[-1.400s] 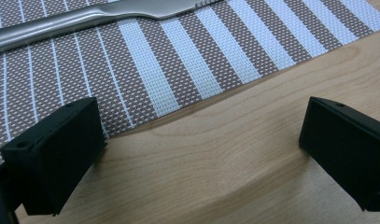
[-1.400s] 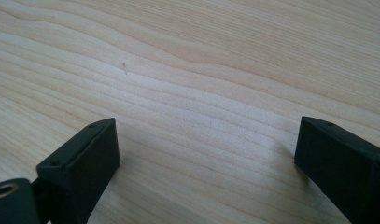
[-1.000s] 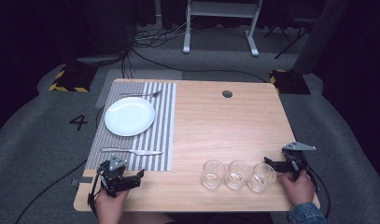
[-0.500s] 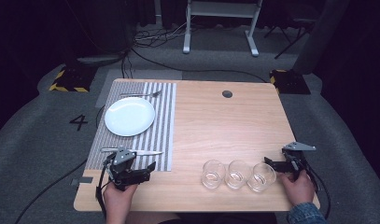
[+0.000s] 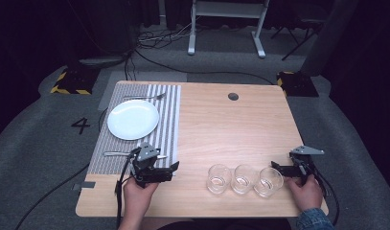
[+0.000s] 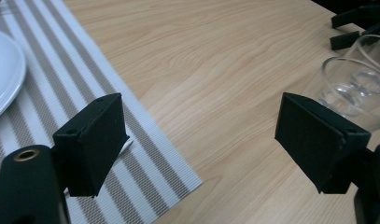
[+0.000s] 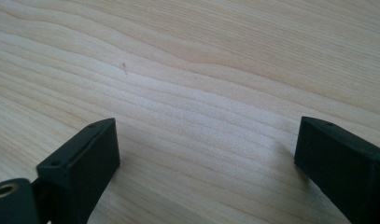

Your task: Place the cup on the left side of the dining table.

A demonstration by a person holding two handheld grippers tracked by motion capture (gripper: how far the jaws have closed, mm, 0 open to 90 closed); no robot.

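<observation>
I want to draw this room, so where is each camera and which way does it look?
High view: sits above the person's side, looking forward and down on the light wooden table; both hands show, with the left claw and right claw.
Left gripper view: rides the left claw, looking across the striped grey placemat towards the clear drinking glasses; its open black jaws show.
Right gripper view: rides the right claw, looking at bare wood; its open jaws show.
Shared: high and left gripper views both show the round white plate.
</observation>
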